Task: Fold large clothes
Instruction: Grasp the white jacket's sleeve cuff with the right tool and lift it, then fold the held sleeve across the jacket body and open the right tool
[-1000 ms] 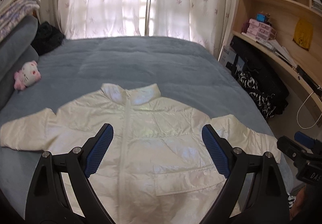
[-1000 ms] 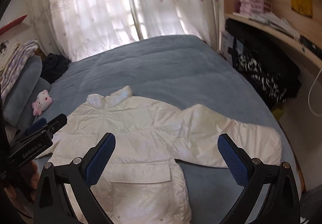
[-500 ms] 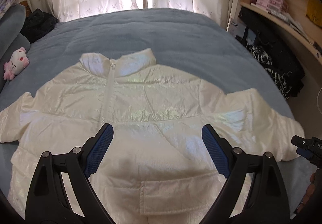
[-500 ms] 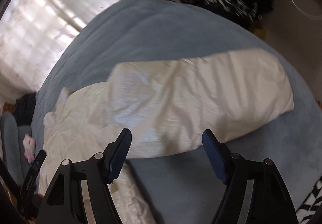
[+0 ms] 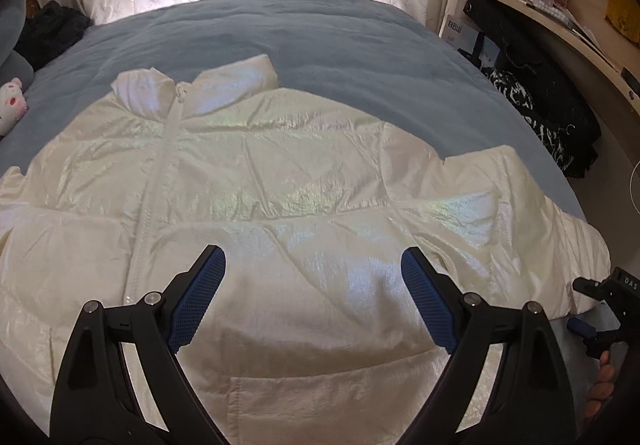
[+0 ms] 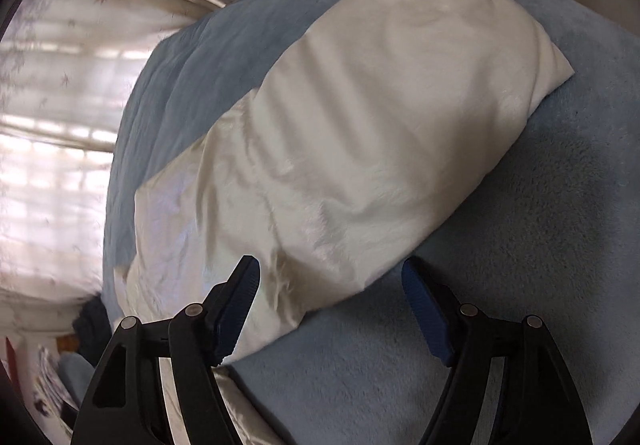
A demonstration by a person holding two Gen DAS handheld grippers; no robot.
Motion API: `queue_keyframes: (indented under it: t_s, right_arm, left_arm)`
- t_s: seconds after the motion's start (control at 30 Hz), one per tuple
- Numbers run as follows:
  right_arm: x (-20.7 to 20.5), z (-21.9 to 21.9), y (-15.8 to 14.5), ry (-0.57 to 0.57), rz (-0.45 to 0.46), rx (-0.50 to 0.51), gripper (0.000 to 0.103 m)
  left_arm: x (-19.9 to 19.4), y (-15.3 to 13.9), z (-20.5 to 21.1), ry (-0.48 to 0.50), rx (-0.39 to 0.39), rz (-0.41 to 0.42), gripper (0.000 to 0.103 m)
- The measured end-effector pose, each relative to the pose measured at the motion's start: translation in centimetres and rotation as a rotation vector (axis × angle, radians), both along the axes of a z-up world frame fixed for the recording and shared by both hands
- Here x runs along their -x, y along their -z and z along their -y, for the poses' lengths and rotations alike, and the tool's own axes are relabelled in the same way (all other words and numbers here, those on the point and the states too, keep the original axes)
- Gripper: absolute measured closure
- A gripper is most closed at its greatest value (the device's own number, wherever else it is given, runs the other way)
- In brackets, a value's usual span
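jacket [image 5: 280, 185] flat on bed [image 5: 320, 37] | right gripper [image 6: 330, 305] now rolled, lower over right sleeve [image 6: 360, 125], fingers narrowed, apart | left gripper [image 5: 312, 301] lower, fingers apart, empty | sleeve fold next

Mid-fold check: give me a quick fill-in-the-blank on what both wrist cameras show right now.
1. The white jacket lies spread on a ____ blanket.
2. The jacket's front zipper is ____.
3. The right claw is poised over the jacket's ____.
4. The left claw stands ____, gripping nothing.

Missing words: blue; closed; sleeve; open
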State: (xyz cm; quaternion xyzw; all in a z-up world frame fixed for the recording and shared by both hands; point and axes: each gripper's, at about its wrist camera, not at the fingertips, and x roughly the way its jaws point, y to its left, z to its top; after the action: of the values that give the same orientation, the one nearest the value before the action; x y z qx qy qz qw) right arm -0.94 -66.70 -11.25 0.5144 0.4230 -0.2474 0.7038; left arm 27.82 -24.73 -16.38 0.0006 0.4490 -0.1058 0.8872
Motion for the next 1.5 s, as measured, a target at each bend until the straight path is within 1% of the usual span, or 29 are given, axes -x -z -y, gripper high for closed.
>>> queue_keyframes:
  t_s: [0.13, 0.2, 0.27, 0.3, 0.33, 0.37, 0.4, 0.43, 0.47, 0.53, 0.63, 0.7, 0.8, 0.83, 0.87, 0.9, 0.97, 1.0, 1.03, 1.07, 1.1, 1.13, 1.2, 1.27, 1.33, 1.4, 1.43, 1.47, 1.5]
  right_arm:
    - [0.9, 0.7, 0.0, 0.044, 0.019, 0.003, 0.028]
    - [1.0, 1.1, 0.7, 0.055, 0.021, 0.012, 0.028]
    - [0.9, 0.6, 0.5, 0.060, 0.021, 0.036, 0.028]
    - [0.6, 0.8, 0.6, 0.061, 0.021, 0.048, 0.031]
    - [0.1, 0.7, 0.1, 0.051, 0.002, 0.082, 0.048]
    - [-0.6, 0.5, -0.6, 0.015, -0.026, 0.120, 0.059]
    - [-0.3, -0.1, -0.5, -0.011, -0.028, 0.143, 0.081]
    - [-0.5, -0.5, -1.7, -0.038, -0.030, 0.189, 0.088]
    - [-0.8, -1.0, -3.0, -0.048, -0.025, 0.226, 0.090]
    - [-1.0, -2.4, -7.3, -0.087, 0.027, 0.328, 0.093]
    - [-2.0, -6.2, -13.9, -0.164, 0.118, 0.480, 0.094]
    - [-3.2, -10.3, -19.0, -0.261, 0.212, 0.571, 0.094]
    - [-5.4, -16.9, -23.9, -0.399, 0.317, 0.656, 0.094]
    - [-6.4, -20.0, -25.2, -0.465, 0.353, 0.675, 0.094]
    - [-7.5, -22.4, -25.8, -0.509, 0.375, 0.680, 0.094]
    - [-8.9, -26.3, -26.1, -0.586, 0.403, 0.673, 0.094]
    - [-11.5, -32.1, -25.4, -0.702, 0.400, 0.664, 0.094]
    - [-12.7, -34.9, -24.4, -0.762, 0.380, 0.643, 0.091]
    - [-12.7, -37.4, -23.4, -0.814, 0.364, 0.608, 0.080]
    - [-13.3, -39.4, -22.3, -0.855, 0.346, 0.569, 0.072]
    - [-13.6, -41.6, -20.8, -0.893, 0.317, 0.528, 0.057]
    - [-13.9, -43.6, -19.3, -0.922, 0.280, 0.507, 0.052]
    - [-12.5, -47.0, -16.6, -0.979, 0.227, 0.527, 0.052]
    - [-11.2, -49.7, -15.3, -1.018, 0.205, 0.547, 0.052]
    - [-8.8, -50.7, -14.6, -1.026, 0.213, 0.519, 0.052]
    - [-7.0, -50.7, -14.4, -0.997, 0.228, 0.498, 0.052]
    - [-6.3, -49.8, -13.5, -0.987, 0.227, 0.498, 0.051]
    - [-5.5, -49.6, -13.5, -0.962, 0.219, 0.500, 0.051]
    - [-4.0, -46.6, -12.1, -0.946, 0.218, 0.493, 0.051]
  left_arm:
    - [-0.3, 0.5, -0.3, -0.006, 0.025, -0.033, 0.015]
    - [-0.4, 0.5, -0.4, 0.001, 0.024, -0.045, 0.017]
    - [-0.3, 0.4, -0.5, -0.001, 0.005, -0.049, 0.030]
    - [-0.3, 0.3, -0.6, 0.009, 0.003, -0.060, 0.034]
    - [-0.2, 0.3, -0.8, 0.015, 0.007, -0.071, 0.039]
    - [-0.2, 0.2, -1.2, 0.013, 0.011, -0.081, 0.045]
    - [0.0, 0.1, -1.7, 0.004, 0.010, -0.083, 0.050]
    - [0.3, -0.2, -2.2, -0.010, -0.002, -0.077, 0.060]
    - [0.5, -0.5, -2.7, -0.017, -0.016, -0.068, 0.065]
    - [1.2, -1.4, -4.1, -0.041, -0.048, -0.034, 0.066]
    - [2.3, -3.3, -6.8, -0.074, -0.046, 0.008, 0.066]
    - [2.9, -4.3, -8.6, -0.085, -0.027, 0.021, 0.066]
    - [3.9, -5.6, -11.9, -0.118, -0.022, 0.030, 0.066]
    - [4.2, -5.9, -13.2, -0.132, -0.020, 0.026, 0.066]
    - [4.5, -6.1, -14.5, -0.147, -0.014, 0.020, 0.066]
    - [4.8, -6.3, -16.1, -0.163, -0.005, 0.013, 0.066]
    - [5.4, -6.4, -18.7, -0.196, -0.001, 0.007, 0.066]
    - [5.7, -6.4, -19.9, -0.213, -0.002, 0.005, 0.066]
    - [6.1, -6.2, -21.3, -0.232, -0.003, 0.000, 0.066]
    - [6.4, -6.0, -22.8, -0.248, -0.002, -0.007, 0.066]
    - [6.7, -5.6, -24.1, -0.263, 0.001, -0.016, 0.066]
    - [6.9, -5.3, -25.3, -0.277, 0.007, -0.028, 0.066]
    - [7.3, -4.7, -27.5, -0.292, 0.034, -0.055, 0.066]
    - [7.7, -4.1, -29.2, -0.297, 0.062, -0.071, 0.066]
    - [8.3, -3.7, -30.1, -0.286, 0.081, -0.070, 0.066]
    - [8.6, -3.4, -30.1, -0.258, 0.106, -0.072, 0.066]
    - [8.3, -3.2, -29.2, -0.242, 0.115, -0.074, 0.065]
    - [8.2, -3.0, -29.0, -0.228, 0.119, -0.074, 0.065]
    - [8.3, -2.9, -28.6, -0.217, 0.122, -0.074, 0.065]
